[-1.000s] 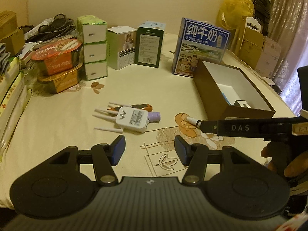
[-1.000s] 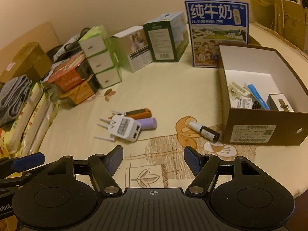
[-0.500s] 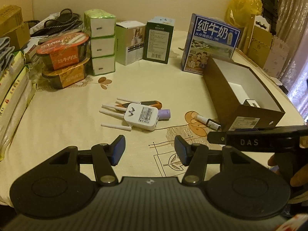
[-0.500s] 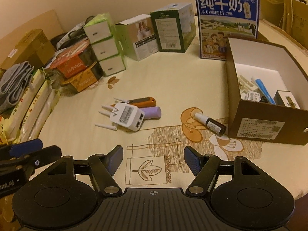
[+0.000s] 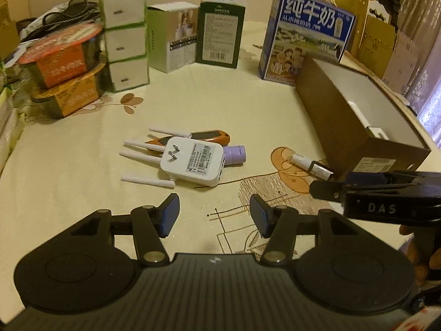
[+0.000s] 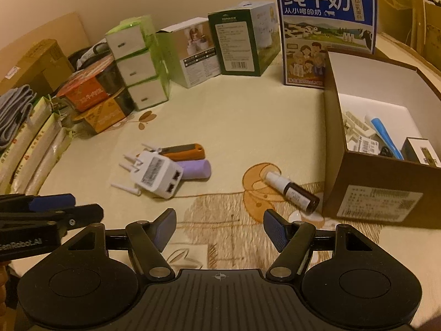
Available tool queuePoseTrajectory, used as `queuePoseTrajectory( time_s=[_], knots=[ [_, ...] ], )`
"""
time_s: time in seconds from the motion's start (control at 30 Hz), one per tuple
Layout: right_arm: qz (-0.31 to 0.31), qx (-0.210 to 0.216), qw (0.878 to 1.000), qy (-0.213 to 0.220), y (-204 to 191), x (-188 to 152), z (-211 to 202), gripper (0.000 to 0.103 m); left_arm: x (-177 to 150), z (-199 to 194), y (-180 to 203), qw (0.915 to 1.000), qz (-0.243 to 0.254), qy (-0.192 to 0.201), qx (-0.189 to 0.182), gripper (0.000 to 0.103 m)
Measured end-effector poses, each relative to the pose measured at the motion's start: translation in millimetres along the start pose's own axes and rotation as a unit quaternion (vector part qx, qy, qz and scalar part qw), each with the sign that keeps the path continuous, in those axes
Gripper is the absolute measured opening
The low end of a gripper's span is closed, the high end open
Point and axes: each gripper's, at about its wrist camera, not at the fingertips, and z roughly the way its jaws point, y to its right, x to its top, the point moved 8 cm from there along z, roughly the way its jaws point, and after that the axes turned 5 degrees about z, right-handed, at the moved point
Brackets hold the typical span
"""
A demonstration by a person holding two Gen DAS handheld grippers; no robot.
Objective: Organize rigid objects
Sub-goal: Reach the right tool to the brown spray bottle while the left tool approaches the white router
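Left gripper (image 5: 214, 215): jaws spread wide, nothing between them, hovering above the tablecloth (image 5: 69, 171).
Right gripper (image 6: 219, 229): wide open too, empty.
White wifi repeater (image 5: 193, 161): mid-table, antennas splayed, touching the orange tool (image 5: 209, 135) and purple cylinder (image 5: 234, 154).
Small spray bottle (image 6: 292, 190): lying just beside the brown box (image 6: 386, 201).
Box contents: blue pen (image 6: 384, 135), white pieces.

Tablecloth (image 5: 82, 171) matt cream cloth, printed leaf pattern; white adapter (image 5: 193, 162) smooth plastic, slight gloss, metal prongs; brown box (image 6: 380, 190) matt cardboard, white paper label; milk carton (image 6: 326, 30) glossy printed card; small bottle (image 6: 293, 191) dark glass-like, glossy; gripper pads (image 6: 275, 230) blue, ribbed, matt.
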Motion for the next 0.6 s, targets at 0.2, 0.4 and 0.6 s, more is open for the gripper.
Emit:
queuePoseTrajectory(
  time_s=[0.2,0.4,0.6],
  knots=[
    [0.010,-0.003,1.000,0.000,18,7,24,0.067,6,41,-1,0.9996,0.023,-0.004,0.014,0.052],
    [0.011,-0.022,1.000,0.013,33,14,45,0.067,16,77,-3,0.9988,0.037,-0.004,0.031,0.052],
    [0.003,-0.050,0.998,0.031,44,20,62,0.067,21,98,-2,0.9967,0.063,0.001,0.052,0.052]
  ],
)
